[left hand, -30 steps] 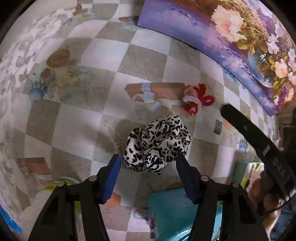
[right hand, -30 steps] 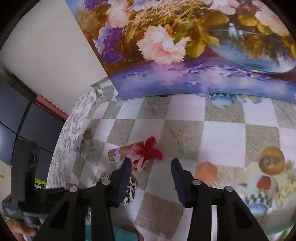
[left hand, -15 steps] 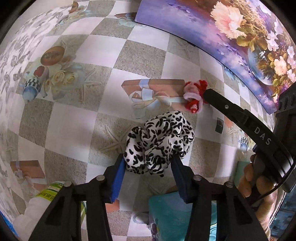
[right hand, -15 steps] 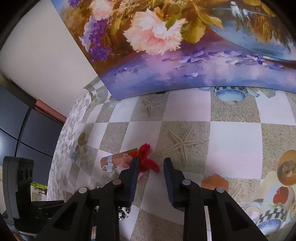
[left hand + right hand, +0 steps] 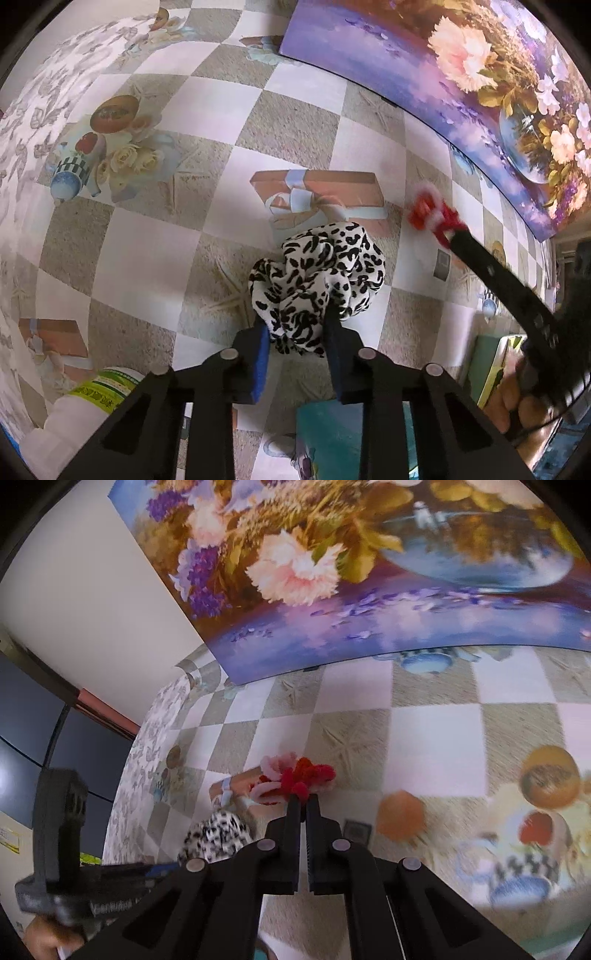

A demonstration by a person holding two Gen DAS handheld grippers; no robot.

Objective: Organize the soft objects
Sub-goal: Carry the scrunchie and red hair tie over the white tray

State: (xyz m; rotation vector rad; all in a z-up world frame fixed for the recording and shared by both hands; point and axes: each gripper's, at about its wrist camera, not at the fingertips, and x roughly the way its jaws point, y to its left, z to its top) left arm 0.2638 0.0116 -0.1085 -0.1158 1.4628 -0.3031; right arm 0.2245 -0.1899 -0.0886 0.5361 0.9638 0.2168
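Observation:
A black-and-white leopard-print scrunchie [image 5: 321, 266] lies on the checkered tablecloth [image 5: 155, 251]. My left gripper [image 5: 295, 325] points down at it with its jaws closing. The scrunchie's near fold is bunched between the blue pads [image 5: 260, 350] and touches both. A red and pink fuzzy hair tie [image 5: 306, 770] lies just beyond it, and my right gripper [image 5: 303, 799] is shut on its near red loop. In the left wrist view the same tie [image 5: 430, 210] sits at the tip of the right gripper's black finger [image 5: 480, 258]. The scrunchie [image 5: 218, 834] shows blurred in the right wrist view.
A large floral painting [image 5: 443, 74] leans along the table's back edge. A white bottle with a green label [image 5: 99, 391] stands near left. A teal box [image 5: 340, 435] lies under the left gripper and a green box [image 5: 491, 365] at the right, beside a hand [image 5: 517, 410].
The left jaws narrowed around the scrunchie until its fabric bunched between the pads. The right gripper moved forward to the red and pink tie and closed on it.

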